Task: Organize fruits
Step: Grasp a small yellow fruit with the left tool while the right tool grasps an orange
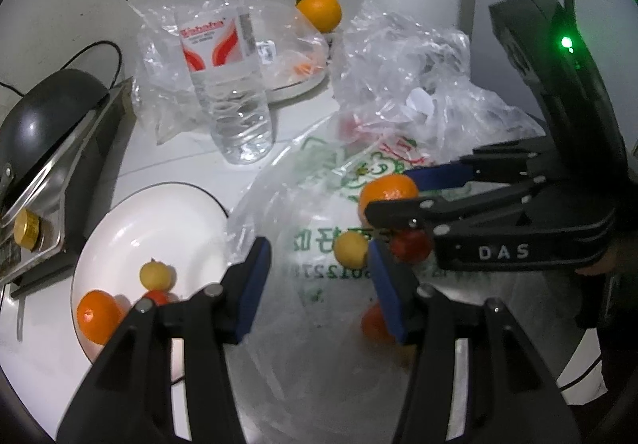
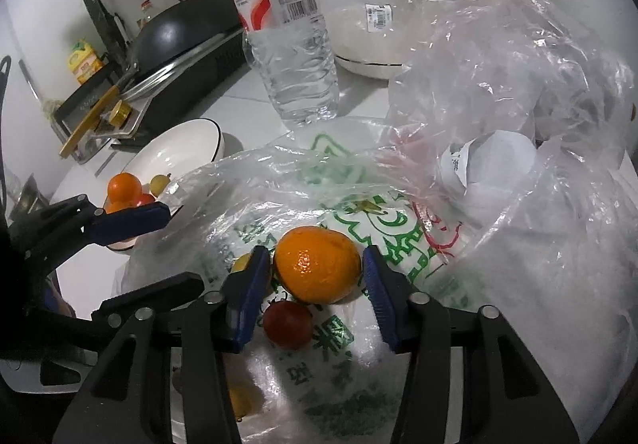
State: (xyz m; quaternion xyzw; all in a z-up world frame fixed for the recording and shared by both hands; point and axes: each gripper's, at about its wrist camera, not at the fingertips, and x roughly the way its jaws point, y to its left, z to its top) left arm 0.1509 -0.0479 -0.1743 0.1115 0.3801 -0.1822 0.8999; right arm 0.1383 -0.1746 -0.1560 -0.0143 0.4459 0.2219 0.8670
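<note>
Right now your right gripper (image 2: 315, 288) has its blue pads (image 2: 377, 296) apart on either side of an orange (image 2: 317, 270) that lies on a printed plastic bag (image 2: 375, 228); you can see a slim gap on each side, so the pads frame the fruit without pressing it. Just below that orange sits a small red fruit (image 2: 287, 324), and a yellow fruit (image 2: 241, 262) peeks out behind the left pad. Your left gripper (image 1: 315, 284) also stands apart, with nothing between its pads, hovering above the same bag; a further orange (image 1: 373, 324) shows partly behind its right pad. To the left of the bag you have a white bowl (image 1: 159, 212) with a dark rim, holding an orange (image 1: 97, 316), a yellow fruit (image 1: 157, 274) and a red one (image 1: 157, 296) that is mostly hidden by your left gripper's finger. Beyond the bag a clear water bottle (image 1: 227, 57) with a red and white label stands upright on the pale counter (image 1: 191, 160). Behind it a white dish (image 1: 295, 85) lies partly under crumpled clear plastic (image 1: 402, 57), with one more orange (image 1: 319, 11) at its far edge. At the far left a dark wok (image 1: 48, 113) rests on a stove (image 1: 79, 180).
</note>
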